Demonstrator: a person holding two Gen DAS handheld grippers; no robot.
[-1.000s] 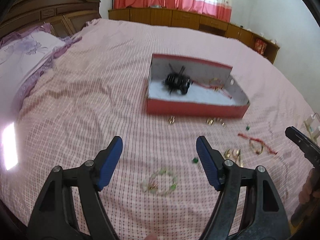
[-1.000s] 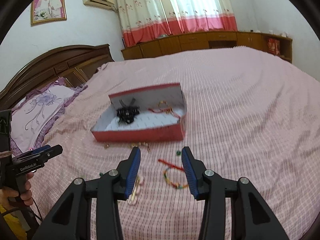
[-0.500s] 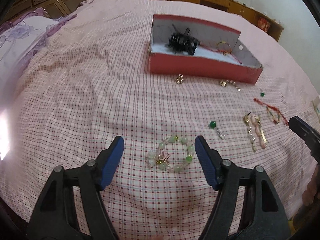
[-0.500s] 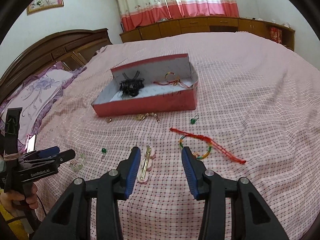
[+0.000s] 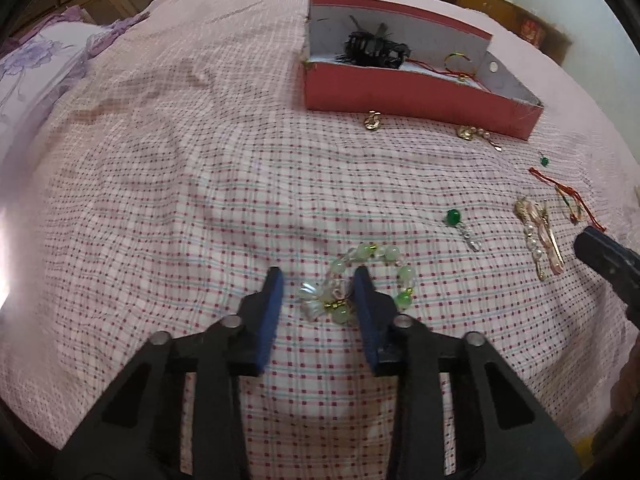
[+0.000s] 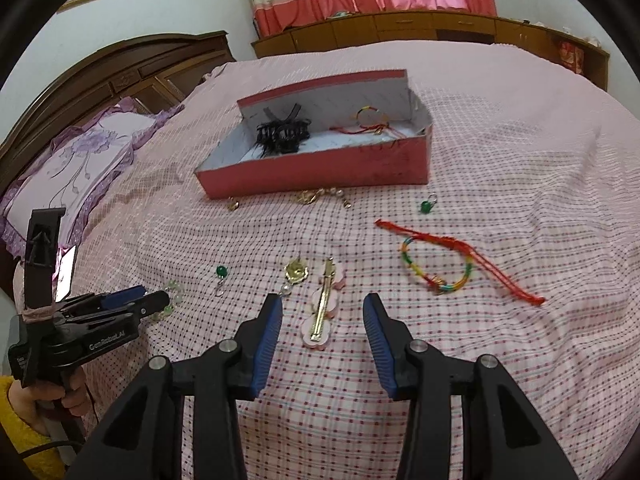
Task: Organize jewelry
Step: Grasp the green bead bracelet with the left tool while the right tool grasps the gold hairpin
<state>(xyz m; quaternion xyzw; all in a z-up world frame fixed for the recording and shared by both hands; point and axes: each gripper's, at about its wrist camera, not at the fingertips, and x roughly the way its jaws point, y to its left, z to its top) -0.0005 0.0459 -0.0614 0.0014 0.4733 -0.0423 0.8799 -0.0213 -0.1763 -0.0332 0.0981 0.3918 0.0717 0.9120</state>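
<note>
A green and clear bead bracelet [image 5: 362,276] lies on the checked bedspread. My left gripper [image 5: 320,298] is lowered over it, jaws closing. The bracelet's charm end sits between the blue pads, with a gap still showing on the left side. My right gripper [image 6: 322,316] stands open astride a pink and gold hair clip [image 6: 324,304] without touching it. The red box [image 5: 420,94] lies further back. It holds a black hair claw [image 5: 376,50] and a rainbow cord bracelet [image 5: 456,62].
Loose on the bedspread are a green bead earring [image 6: 221,271], a gold pearl brooch [image 6: 295,272], a rainbow bracelet with red cord [image 6: 436,268], another green earring [image 6: 426,206] and gold pieces [image 6: 316,196] by the box front. A pillow [image 6: 80,160] and headboard lie left.
Both grippers have sunk toward the bedspread. The left jaws have narrowed around the bead bracelet's near end. The right gripper has come over the hair clip, its opening unchanged.
</note>
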